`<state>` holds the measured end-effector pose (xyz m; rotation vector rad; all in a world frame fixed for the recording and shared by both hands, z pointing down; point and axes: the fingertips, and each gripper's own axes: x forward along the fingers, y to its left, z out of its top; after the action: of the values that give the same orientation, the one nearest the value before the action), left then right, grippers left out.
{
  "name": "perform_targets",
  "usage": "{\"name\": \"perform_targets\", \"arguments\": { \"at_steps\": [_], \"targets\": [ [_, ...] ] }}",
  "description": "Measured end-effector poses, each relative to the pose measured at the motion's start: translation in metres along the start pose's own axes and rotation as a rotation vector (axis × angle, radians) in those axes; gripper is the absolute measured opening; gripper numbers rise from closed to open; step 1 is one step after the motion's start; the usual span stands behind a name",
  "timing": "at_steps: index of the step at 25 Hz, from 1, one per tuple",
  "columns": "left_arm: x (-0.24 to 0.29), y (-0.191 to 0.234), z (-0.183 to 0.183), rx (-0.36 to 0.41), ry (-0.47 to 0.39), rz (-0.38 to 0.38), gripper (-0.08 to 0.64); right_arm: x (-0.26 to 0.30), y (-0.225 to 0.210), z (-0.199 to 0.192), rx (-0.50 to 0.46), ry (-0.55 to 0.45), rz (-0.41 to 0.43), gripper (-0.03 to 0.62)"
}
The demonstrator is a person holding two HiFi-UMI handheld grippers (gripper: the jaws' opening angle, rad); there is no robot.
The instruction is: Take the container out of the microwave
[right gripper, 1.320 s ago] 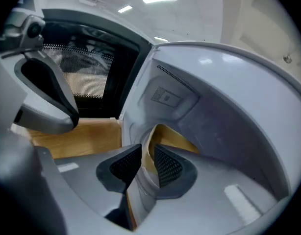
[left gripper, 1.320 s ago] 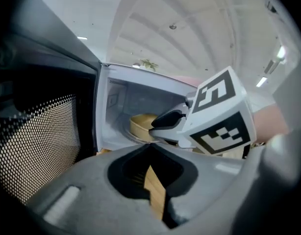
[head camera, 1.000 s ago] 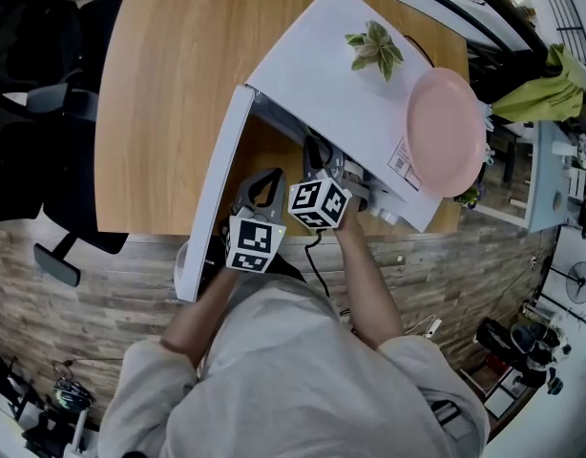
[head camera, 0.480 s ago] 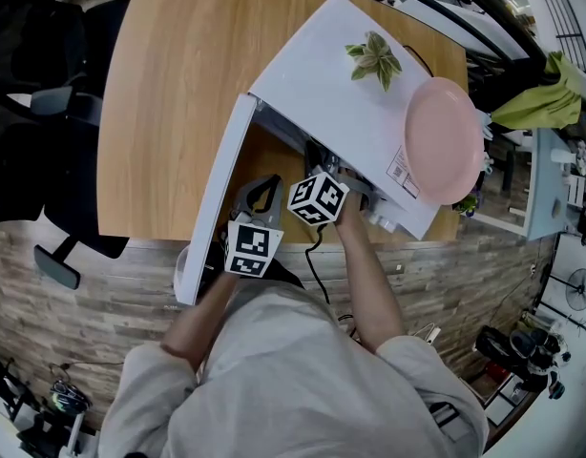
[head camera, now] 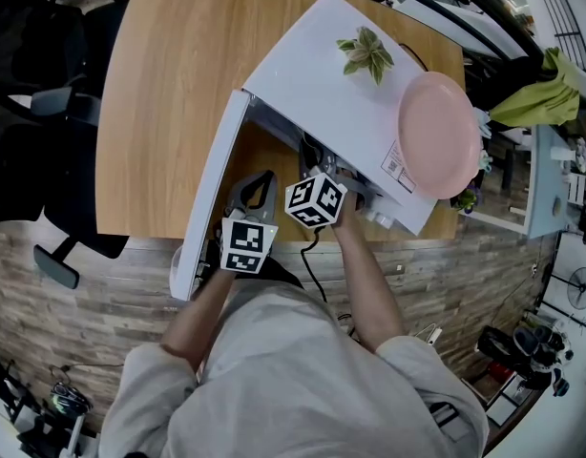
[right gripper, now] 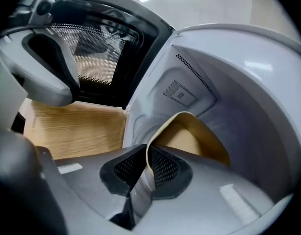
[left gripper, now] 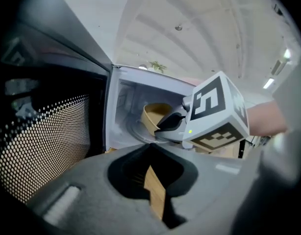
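The white microwave (head camera: 331,84) stands on the wooden table with its door (head camera: 212,198) swung open to the left. Inside it sits a tan paper container (right gripper: 194,136), also in the left gripper view (left gripper: 153,114). My right gripper (right gripper: 146,163) reaches into the cavity. Its jaws are closing and pinch the container's near rim, which bends between the pads. In the head view this gripper (head camera: 317,160) is mostly hidden under its marker cube. My left gripper (left gripper: 150,175) hangs outside beside the door, shut and empty, seen from above (head camera: 260,184) in front of the opening.
A pink plate (head camera: 438,134) and a small green plant (head camera: 367,53) rest on the microwave's top. The open door blocks the left side. The table (head camera: 169,84) stretches away to the left. A black chair (head camera: 54,160) stands beyond its edge.
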<state>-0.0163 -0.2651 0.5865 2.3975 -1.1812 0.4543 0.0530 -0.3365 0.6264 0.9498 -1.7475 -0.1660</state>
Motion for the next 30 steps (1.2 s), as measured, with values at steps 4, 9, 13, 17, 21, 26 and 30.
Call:
{"name": "perform_targets", "arguments": {
  "at_steps": [4, 9, 13, 17, 21, 26, 30],
  "targets": [
    [-0.002, 0.000, 0.001, 0.000, -0.008, 0.014, 0.002, -0.008, 0.000, 0.006, 0.013, -0.034, -0.006, 0.034],
    [-0.006, -0.001, 0.001, 0.002, -0.013, 0.029, 0.002, -0.017, 0.000, 0.010, 0.039, -0.069, -0.007, 0.034],
    [-0.011, -0.003, 0.001, 0.002, -0.016, 0.041, 0.002, -0.024, 0.003, 0.013, 0.042, -0.078, -0.001, 0.034],
    [-0.016, -0.004, -0.002, 0.000, -0.017, 0.052, 0.002, -0.032, 0.006, 0.015, 0.048, -0.095, -0.001, 0.034],
    [-0.022, -0.003, -0.006, -0.004, -0.018, 0.075, 0.002, -0.037, 0.011, 0.014, 0.050, -0.109, 0.006, 0.034],
    [-0.029, -0.005, -0.009, -0.007, -0.024, 0.094, 0.002, -0.046, 0.020, 0.015, 0.049, -0.122, 0.017, 0.034],
    [-0.034, -0.010, -0.013, -0.009, -0.028, 0.105, 0.002, -0.053, 0.025, 0.015, 0.051, -0.135, 0.023, 0.034]
  ]
}}
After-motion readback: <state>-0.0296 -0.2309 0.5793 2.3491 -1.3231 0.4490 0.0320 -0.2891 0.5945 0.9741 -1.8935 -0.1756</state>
